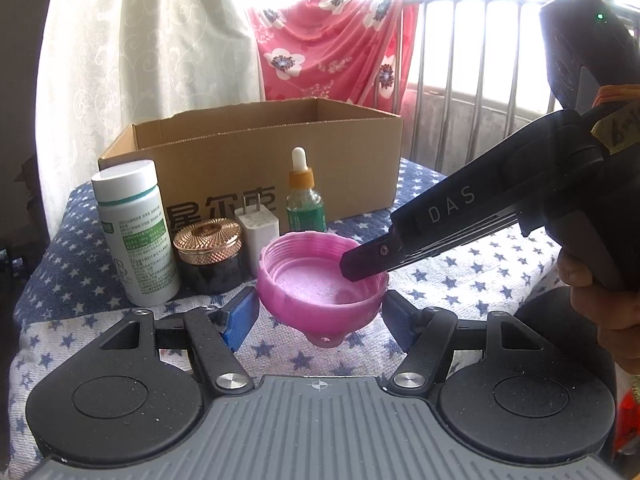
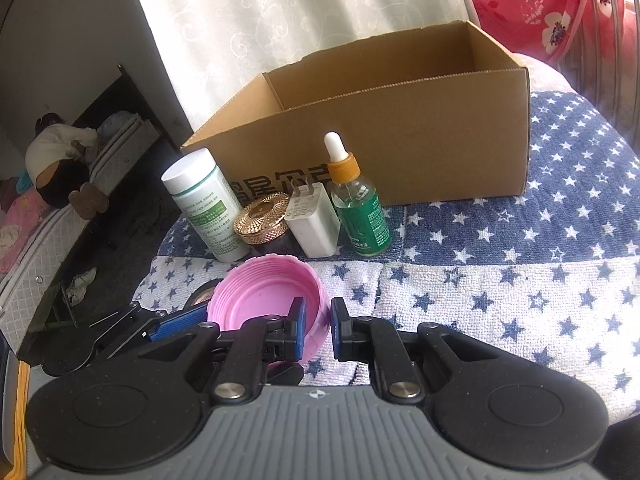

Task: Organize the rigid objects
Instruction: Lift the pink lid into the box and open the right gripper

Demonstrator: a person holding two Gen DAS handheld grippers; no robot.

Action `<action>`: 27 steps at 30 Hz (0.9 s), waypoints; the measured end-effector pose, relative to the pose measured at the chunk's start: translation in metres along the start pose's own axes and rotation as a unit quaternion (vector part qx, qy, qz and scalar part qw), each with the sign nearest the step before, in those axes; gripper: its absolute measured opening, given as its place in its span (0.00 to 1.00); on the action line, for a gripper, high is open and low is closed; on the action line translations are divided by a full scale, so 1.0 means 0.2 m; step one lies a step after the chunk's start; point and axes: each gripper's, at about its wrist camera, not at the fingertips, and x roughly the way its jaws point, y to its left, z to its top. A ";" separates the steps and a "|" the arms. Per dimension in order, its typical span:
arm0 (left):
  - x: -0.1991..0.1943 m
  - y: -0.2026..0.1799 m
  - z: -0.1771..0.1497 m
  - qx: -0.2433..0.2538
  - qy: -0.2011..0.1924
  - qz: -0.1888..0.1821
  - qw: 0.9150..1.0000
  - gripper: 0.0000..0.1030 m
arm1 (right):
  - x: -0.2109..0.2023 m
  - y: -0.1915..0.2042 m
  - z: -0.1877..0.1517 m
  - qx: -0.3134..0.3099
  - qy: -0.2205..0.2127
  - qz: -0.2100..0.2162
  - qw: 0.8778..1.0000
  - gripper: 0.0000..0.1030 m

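Observation:
A pink threaded cap (image 1: 320, 284) (image 2: 264, 300) lies open side up, tilted, just above the star cloth. My right gripper (image 2: 318, 328) (image 1: 362, 266) is shut on its right rim, one finger inside, one outside. My left gripper (image 1: 320, 312) is open, its blue pads either side of the cap, apart from it. Behind stand a white bottle (image 1: 134, 232) (image 2: 204, 204), a gold-lidded jar (image 1: 210, 254) (image 2: 262, 218), a white charger (image 1: 258, 230) (image 2: 314, 222) and a green dropper bottle (image 1: 305, 196) (image 2: 358, 204).
An open cardboard box (image 1: 280, 160) (image 2: 400, 120) stands behind the row. The star-patterned cloth (image 2: 500, 280) covers the table, which drops off at the left. Curtain, pink cloth and railing lie beyond. A roll of tape (image 2: 200, 296) peeks from under the cap.

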 end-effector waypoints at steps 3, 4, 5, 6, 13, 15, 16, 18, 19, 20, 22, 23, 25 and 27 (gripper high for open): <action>-0.07 0.00 0.03 0.006 -0.025 0.011 1.000 0.66 | -0.05 0.06 0.03 -0.013 -0.012 -0.003 1.000 0.14; -0.09 0.00 0.04 0.007 -0.032 0.014 0.999 0.66 | -0.07 0.09 0.04 -0.019 -0.017 -0.004 1.000 0.14; -0.11 0.00 0.05 0.007 -0.042 0.018 0.999 0.66 | -0.09 0.12 0.06 -0.025 -0.021 -0.004 0.999 0.14; -0.13 0.01 0.07 0.006 -0.049 0.021 0.999 0.66 | -0.10 0.14 0.07 -0.031 -0.025 -0.004 0.999 0.14; -0.27 0.09 0.19 -0.001 -0.101 0.044 0.994 0.66 | -0.20 0.34 0.20 -0.080 -0.062 -0.002 0.995 0.14; -0.30 0.11 0.22 0.000 -0.115 0.053 0.992 0.66 | -0.22 0.39 0.25 -0.095 -0.073 0.002 0.993 0.14; -0.31 0.12 0.25 0.000 -0.122 0.058 0.991 0.66 | -0.23 0.42 0.28 -0.103 -0.079 0.004 0.992 0.14; -0.32 0.15 0.29 -0.003 -0.133 0.066 0.989 0.66 | -0.23 0.47 0.33 -0.117 -0.088 0.008 0.989 0.14; -0.32 0.17 0.32 -0.004 -0.140 0.071 0.988 0.66 | -0.23 0.49 0.36 -0.122 -0.092 0.010 0.988 0.14; -0.32 0.18 0.34 -0.004 -0.143 0.074 0.987 0.66 | -0.23 0.50 0.39 -0.127 -0.094 0.012 0.987 0.14; -0.30 0.22 0.38 -0.005 -0.147 0.079 0.986 0.66 | -0.21 0.53 0.45 -0.131 -0.096 0.016 0.987 0.14; -0.29 0.23 0.41 -0.006 -0.147 0.080 0.986 0.66 | -0.20 0.54 0.48 -0.132 -0.095 0.018 0.986 0.14; -0.25 0.27 0.46 -0.003 -0.144 0.082 0.986 0.66 | -0.17 0.54 0.54 -0.129 -0.091 0.024 0.987 0.14; -0.21 0.30 0.50 0.001 -0.138 0.084 0.987 0.66 | -0.12 0.53 0.62 -0.120 -0.080 0.033 0.989 0.14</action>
